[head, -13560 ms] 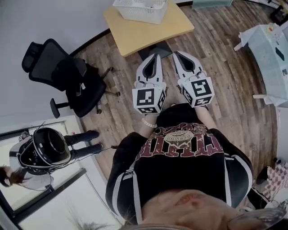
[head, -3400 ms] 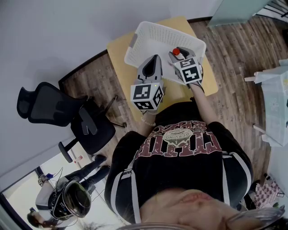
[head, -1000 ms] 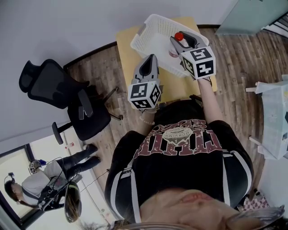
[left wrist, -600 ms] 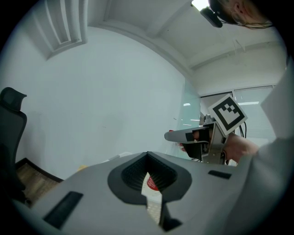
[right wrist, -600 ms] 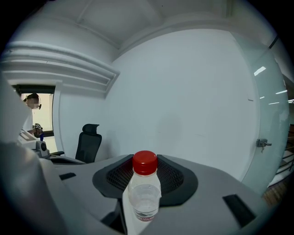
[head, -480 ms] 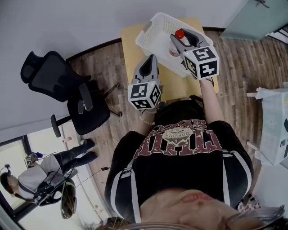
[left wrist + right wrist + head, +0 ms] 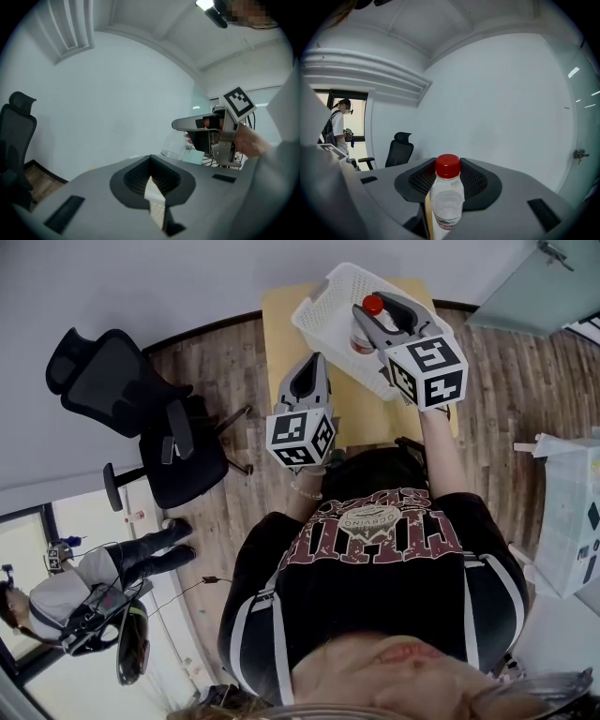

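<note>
Higher than it stood half a second ago in the left gripper view, the right gripper [image 7: 378, 307] now carries its bottle [image 7: 447, 202] up where that view shows the clear base against the wall. Earlier, only a bit of red showed through the left jaws' slit.

One bottle, one cap, one basket, one table, one office chair and two grippers, each with one marker cube, are in sight.

The right jaws are clamped on the bottle's body, one on each side, below the shoulder. It stands upright between them, with the neck and the red cap [image 7: 448, 166] rising above the jaw tips. The bottle is clear plastic and see-through in its upper part. A pale label with a little red print wraps the lower part, where the jaws cut it off from sight. In the head view it is held over the near part of the white basket [image 7: 323, 307], and its base touches nothing.

The left gripper [image 7: 312, 364] has its jaws drawn together to a thin slit and holds nothing. It hovers over the near edge of the yellow table [image 7: 281, 329], beside the basket and apart from it.

The basket sits on the table's far side. A black office chair [image 7: 122, 395] stands on the wood floor to the left, well apart from the table.
</note>
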Tool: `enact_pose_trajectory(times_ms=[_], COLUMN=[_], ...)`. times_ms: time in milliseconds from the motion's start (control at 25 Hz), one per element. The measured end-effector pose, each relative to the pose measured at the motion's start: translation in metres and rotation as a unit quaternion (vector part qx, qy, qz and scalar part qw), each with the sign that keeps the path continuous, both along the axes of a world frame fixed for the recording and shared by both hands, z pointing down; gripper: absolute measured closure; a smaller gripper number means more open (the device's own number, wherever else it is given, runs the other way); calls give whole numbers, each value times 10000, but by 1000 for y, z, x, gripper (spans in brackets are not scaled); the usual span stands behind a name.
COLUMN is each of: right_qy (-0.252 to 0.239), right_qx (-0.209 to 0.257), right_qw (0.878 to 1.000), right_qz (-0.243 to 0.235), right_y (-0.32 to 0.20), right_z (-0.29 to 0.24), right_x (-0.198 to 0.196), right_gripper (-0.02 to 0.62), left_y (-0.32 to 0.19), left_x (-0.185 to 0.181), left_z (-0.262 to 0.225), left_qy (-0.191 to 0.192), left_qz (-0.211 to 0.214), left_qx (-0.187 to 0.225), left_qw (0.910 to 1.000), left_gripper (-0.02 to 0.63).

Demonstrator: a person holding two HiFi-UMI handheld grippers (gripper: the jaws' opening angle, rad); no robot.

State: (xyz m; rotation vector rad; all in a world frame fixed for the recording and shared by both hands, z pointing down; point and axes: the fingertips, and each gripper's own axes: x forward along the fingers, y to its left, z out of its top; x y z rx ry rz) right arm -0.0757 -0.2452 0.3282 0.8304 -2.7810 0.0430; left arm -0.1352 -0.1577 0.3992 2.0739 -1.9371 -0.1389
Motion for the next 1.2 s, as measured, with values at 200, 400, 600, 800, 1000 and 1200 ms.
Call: enact_pose_trajectory(times_ms=[200, 400, 600, 800, 1000, 1200], right_qy=[-52, -144, -184, -194, -218, -236], right_qx=[53, 96, 135, 145, 78, -55], right_qw=[9997, 9988, 9971, 9950, 9930, 9907], right_qz=[-216, -453, -729, -968, -1157, -1336], right_y=[7, 15, 28, 38, 49, 58], right_z=[-8, -16, -22, -24, -19, -12], right_x=[-12, -26, -40, -52, -63, -72], right_gripper=[427, 426, 428, 426, 426, 427], left_y=[6, 14, 20, 24, 28, 30], left_x=[-9, -20, -29, -35, -39, -44], left_z=[0, 1, 2, 3, 4, 4], left_qy=[-4, -3, 33, 45, 62, 65], left_qz=[-168, -373, -538, -646, -740, -789], left_qx=[-4, -12, -15, -9, -5, -8], left_qw=[9999, 9993, 9985, 9979, 9972, 9969], left_gripper=[565, 565, 565, 565, 565, 565])
